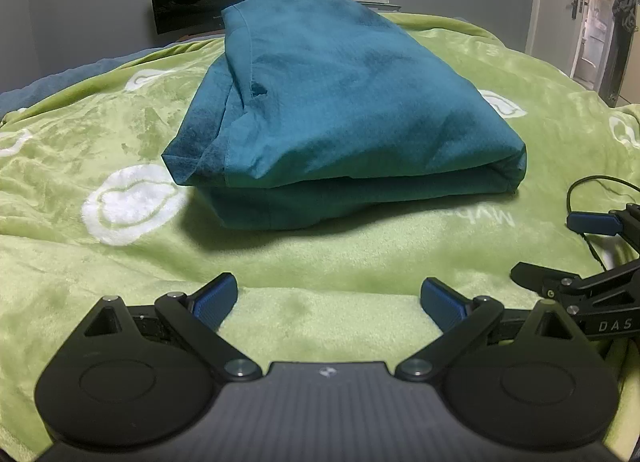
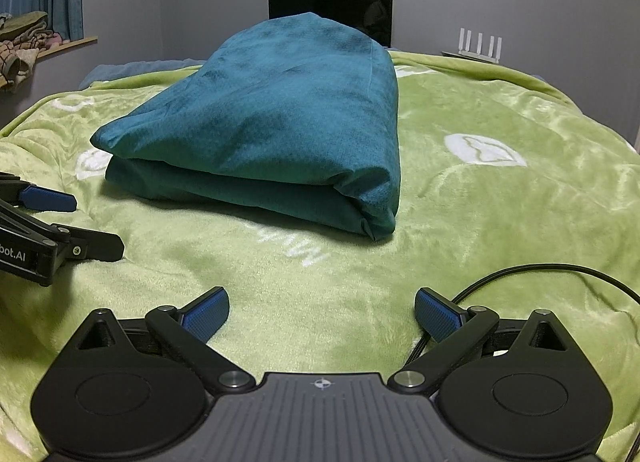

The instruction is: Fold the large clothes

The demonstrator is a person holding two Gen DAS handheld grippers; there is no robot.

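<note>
A teal garment (image 1: 332,102) lies folded in a thick stack on the green blanket (image 1: 280,262); it also shows in the right wrist view (image 2: 272,122). My left gripper (image 1: 328,298) is open and empty, resting low on the blanket in front of the stack. My right gripper (image 2: 322,306) is open and empty, also in front of the stack. Each gripper shows in the other's view: the right one (image 1: 576,250) at the right edge, the left one (image 2: 88,222) at the left edge. Neither touches the garment.
The green blanket with white patterns covers the bed (image 2: 500,202). A black cable (image 2: 540,274) lies on it by my right gripper. A dark monitor (image 2: 332,6) and white router (image 2: 478,42) stand behind the bed. A door (image 1: 592,22) is at the right.
</note>
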